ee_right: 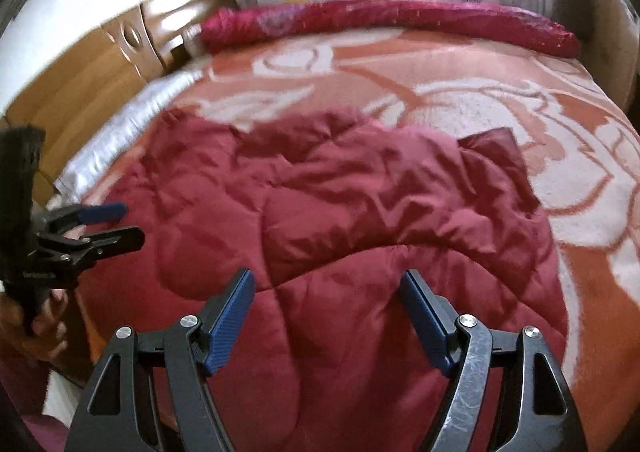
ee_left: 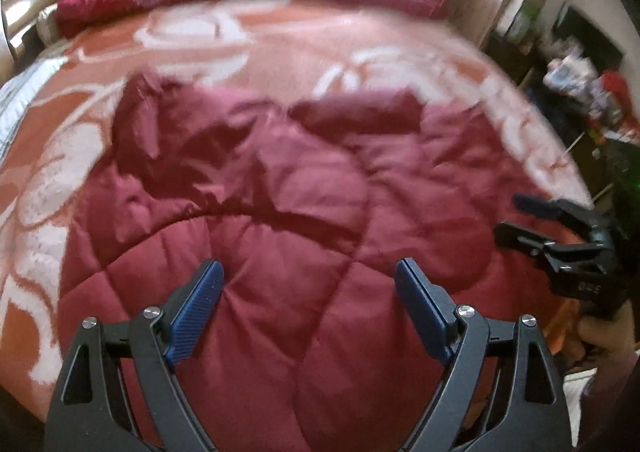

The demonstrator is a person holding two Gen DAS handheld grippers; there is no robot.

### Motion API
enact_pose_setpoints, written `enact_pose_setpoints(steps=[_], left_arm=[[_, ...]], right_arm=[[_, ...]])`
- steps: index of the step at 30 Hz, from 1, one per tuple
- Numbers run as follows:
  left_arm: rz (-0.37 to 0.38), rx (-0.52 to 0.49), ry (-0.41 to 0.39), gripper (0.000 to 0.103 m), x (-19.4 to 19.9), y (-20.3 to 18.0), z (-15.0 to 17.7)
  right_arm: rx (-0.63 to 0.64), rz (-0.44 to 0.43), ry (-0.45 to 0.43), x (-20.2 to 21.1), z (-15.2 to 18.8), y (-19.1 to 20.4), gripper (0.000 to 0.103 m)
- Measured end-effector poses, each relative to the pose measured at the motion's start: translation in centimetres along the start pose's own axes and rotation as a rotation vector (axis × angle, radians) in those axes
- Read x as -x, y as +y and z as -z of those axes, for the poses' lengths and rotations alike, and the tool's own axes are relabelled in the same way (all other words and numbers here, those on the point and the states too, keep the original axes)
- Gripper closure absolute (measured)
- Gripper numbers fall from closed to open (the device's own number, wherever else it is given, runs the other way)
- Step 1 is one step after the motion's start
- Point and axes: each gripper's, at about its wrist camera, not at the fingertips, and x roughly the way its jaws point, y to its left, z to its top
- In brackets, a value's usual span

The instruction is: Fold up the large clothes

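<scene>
Currently the crumpled maroon quilted jacket (ee_left: pixel 280 212) lies on the orange-and-white patterned bedspread (ee_left: pixel 360 44), just ahead of both tools. Left gripper (ee_left: pixel 308 280) and right gripper (ee_right: pixel 326 288) hang spread and empty over its near hem, side by side, equally near.
</scene>
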Motion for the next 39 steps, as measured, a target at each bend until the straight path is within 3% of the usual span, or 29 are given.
enact_pose_setpoints(steps=[4,17,23,31,35,39], left_arm=[[-0.062,-0.014,0.037,0.014,-2.2,0.3,-1.2],[-0.202,0.167,0.114,0.014,-7.3,5.9,-5.9],[-0.191,0.282,0.146,0.010,-9.8,9.9,-7.5],[-0.159,0.394,0.125,0.005,-11.2,12.4,-7.6],[-0.135,0.464,0.114,0.006,-11.1,13.7,-7.2],[-0.124,0.468,0.072,0.008,-8.9,13.4,-6.8]], right_arm=[[-0.005,0.033,0.047,-2.4,-0.7,-0.7,0.021],[-0.139,0.120,0.122,-7.1,-4.9,-5.8,0.021],[-0.273,0.131,0.099,-7.8,-5.4,-9.1,0.021],[-0.407,0.155,0.075,-8.7,-4.9,-12.2,0.021],[-0.446,0.131,0.083,-9.0,-4.7,-13.0,0.021],[-0.479,0.104,0.074,-8.8,-4.2,-13.5,0.021]])
